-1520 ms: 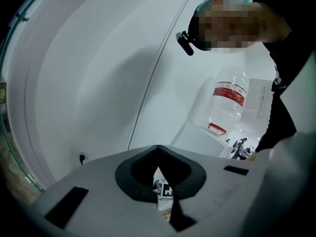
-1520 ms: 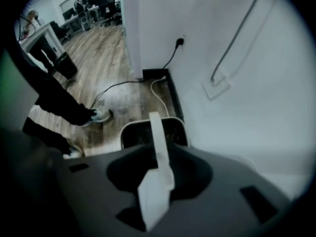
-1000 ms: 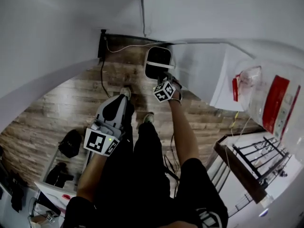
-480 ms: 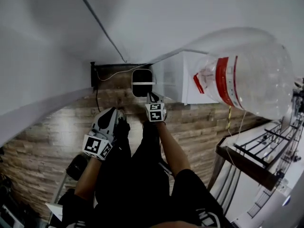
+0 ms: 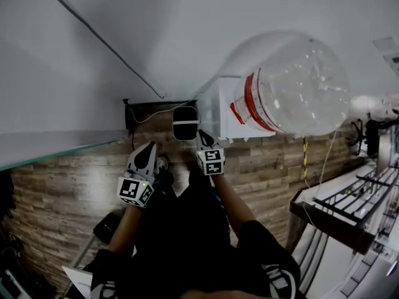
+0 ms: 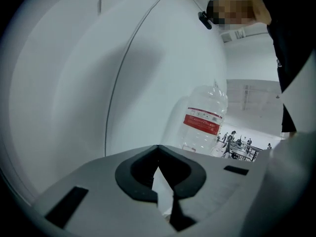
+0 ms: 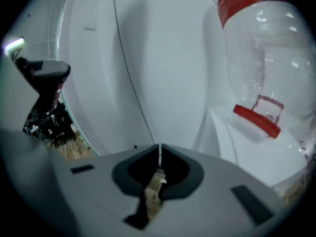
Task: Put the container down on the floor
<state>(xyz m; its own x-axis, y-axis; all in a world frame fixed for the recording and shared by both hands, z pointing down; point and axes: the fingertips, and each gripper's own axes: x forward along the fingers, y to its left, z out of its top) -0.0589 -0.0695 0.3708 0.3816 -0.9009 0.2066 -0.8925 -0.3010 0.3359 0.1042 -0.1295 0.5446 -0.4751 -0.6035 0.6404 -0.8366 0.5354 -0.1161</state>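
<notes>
The container (image 5: 185, 123), a small black bin with a white band, stands on the wooden floor against the wall. My right gripper (image 5: 202, 136) hovers just right of it and does not touch it. Its jaws are closing, nearly together, with nothing between them; in the right gripper view (image 7: 159, 148) only floor shows through the slit. My left gripper (image 5: 148, 148) hangs lower left of the container, shut and empty, and its tips also meet in the left gripper view (image 6: 158, 148).
A big clear water jug (image 5: 293, 83) with a red label lies on a white stand (image 5: 229, 114) right of the container. A black cable (image 5: 100, 39) runs along the white wall. Dark bags (image 5: 109, 226) lie at the left, a metal rack (image 5: 349, 207) at the right.
The right gripper has come off the container and drawn back towards me. The head view has tipped up, showing more wall and the jug. The left gripper has hardly moved.
</notes>
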